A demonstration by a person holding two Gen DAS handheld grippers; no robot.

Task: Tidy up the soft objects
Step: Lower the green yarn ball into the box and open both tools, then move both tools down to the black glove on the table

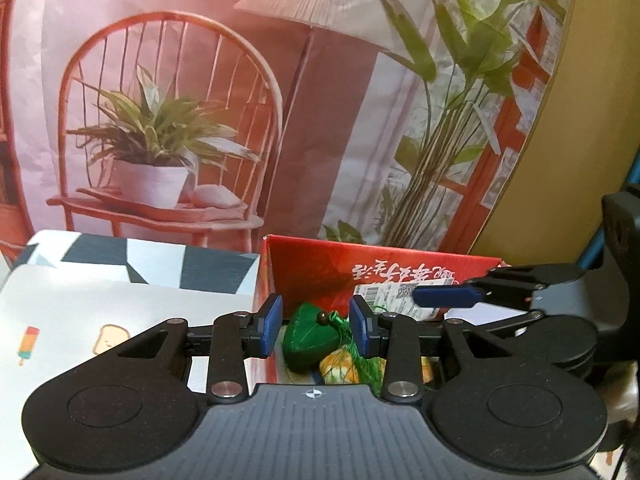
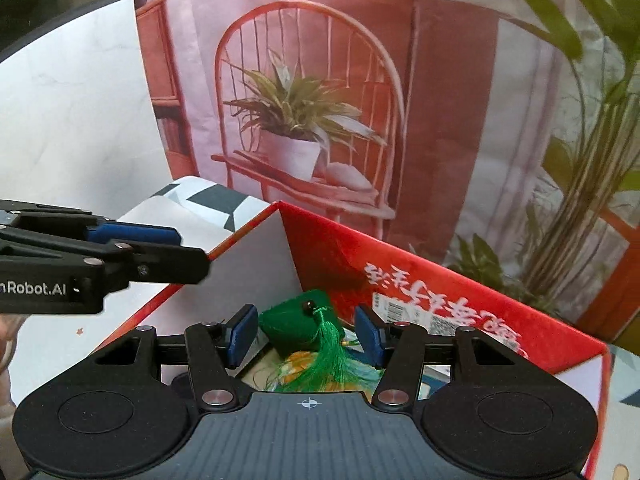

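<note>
**Green pouch rests in the red box, both grippers above it**

The green pouch [image 1: 306, 336], a stuffed fabric piece with a dark bead and a green tassel [image 2: 328, 356], lies inside the open red box [image 1: 316, 268], near the corner where the box's white inner wall [image 2: 256, 264] meets its red printed wall. It sits on top of other soft items, among them a yellow-and-white patterned piece [image 1: 338, 370]; what lies deeper in the box cannot be made out.

The left gripper [image 1: 316, 326] points down into the box. Its blue pads [image 1: 270, 326] stand on either side of the pouch with a gap on each side, so the jaws are released and grasp nothing. The right gripper [image 2: 306, 334] hangs over the same spot from the other side. Its jaws are likewise released: the pouch and tassel show between the pads, but neither pad presses on the fabric. Each gripper appears in the other's view, close alongside, above the box rim.

A white shipping label [image 1: 394, 300] is stuck to the red inner wall below white printed characters. Left of the box lie a white mat with a popsicle and toast print [image 1: 100, 320] and a card with dark and pale blue shapes [image 1: 160, 264]. Behind stands a backdrop [image 1: 180, 120] showing a chair, a potted plant and a lamp.
</note>
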